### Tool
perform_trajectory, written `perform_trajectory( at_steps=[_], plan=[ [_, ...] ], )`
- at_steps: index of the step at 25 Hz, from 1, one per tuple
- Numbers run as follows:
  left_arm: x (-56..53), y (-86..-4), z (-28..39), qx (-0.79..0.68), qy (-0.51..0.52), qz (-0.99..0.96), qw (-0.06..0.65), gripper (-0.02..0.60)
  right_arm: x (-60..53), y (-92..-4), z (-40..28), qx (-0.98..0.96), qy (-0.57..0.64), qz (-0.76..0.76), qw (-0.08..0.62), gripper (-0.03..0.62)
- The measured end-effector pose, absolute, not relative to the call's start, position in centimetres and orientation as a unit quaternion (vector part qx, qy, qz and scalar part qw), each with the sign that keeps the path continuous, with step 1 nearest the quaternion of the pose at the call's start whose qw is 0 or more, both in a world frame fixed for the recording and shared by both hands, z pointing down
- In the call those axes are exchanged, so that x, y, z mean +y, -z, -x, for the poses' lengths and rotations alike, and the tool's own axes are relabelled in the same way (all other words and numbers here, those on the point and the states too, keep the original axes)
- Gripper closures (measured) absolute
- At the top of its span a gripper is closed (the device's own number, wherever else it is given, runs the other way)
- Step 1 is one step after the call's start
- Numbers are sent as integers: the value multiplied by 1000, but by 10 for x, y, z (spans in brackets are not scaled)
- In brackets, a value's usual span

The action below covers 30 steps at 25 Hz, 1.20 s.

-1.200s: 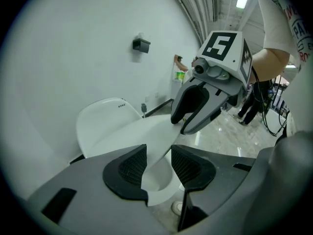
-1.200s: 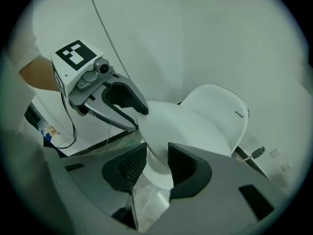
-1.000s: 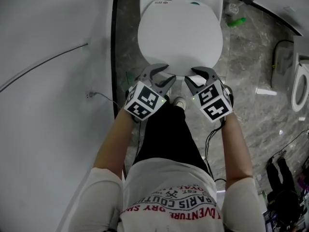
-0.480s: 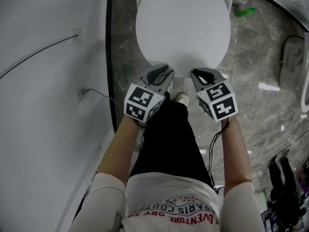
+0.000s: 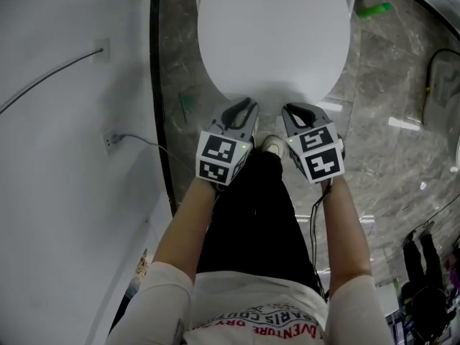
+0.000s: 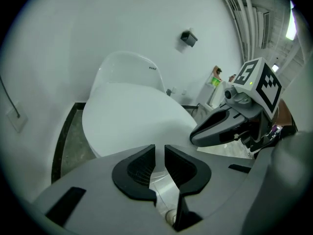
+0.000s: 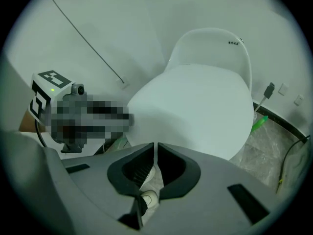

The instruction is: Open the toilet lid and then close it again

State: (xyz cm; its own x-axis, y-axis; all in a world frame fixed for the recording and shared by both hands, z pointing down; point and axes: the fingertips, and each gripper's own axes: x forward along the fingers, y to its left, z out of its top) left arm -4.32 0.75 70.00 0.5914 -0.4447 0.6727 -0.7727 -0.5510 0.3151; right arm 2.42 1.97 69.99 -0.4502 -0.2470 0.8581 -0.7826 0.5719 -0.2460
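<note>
White toilet lid [image 5: 273, 34] is lying shut and flat, straight ahead of us, above a grey marble floor [image 5: 392, 164]. We are holding the left gripper [image 5: 243, 112] and the right gripper [image 5: 300, 113] side by side, apart from each other, close to the lid's front edge. Left fingers [image 6: 134, 173] have just been closing; they are now standing narrowly apart with nothing between them. Right fingers [image 7: 171, 168] are resting together, a hairline slit remaining, gripping nothing.

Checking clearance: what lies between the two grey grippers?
Head view: a white shoe on marbled floor. The left gripper's empty jaws have just been closing.
</note>
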Motion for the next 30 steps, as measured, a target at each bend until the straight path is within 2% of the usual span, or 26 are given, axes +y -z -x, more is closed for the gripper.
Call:
perform_trajectory(
  at_steps=[13, 18, 23, 30],
  plan=[
    [7, -749, 46, -379, -278, -824, 316, 520, 18, -752, -23, -772, -322, -345, 426, 576],
    [7, -741, 47, -379, -268, -819, 338, 528, 20, -743, -25, -774, -333, -359, 401, 576],
    [-2, -680, 40, -399, -235, -827, 319, 549, 13, -691, -38, -782, -320, -389, 368, 576],
    [-22, -522, 22, -412, -170, -858, 255, 574, -17, -535, -65, -792, -280, -472, 268, 576]
  ],
)
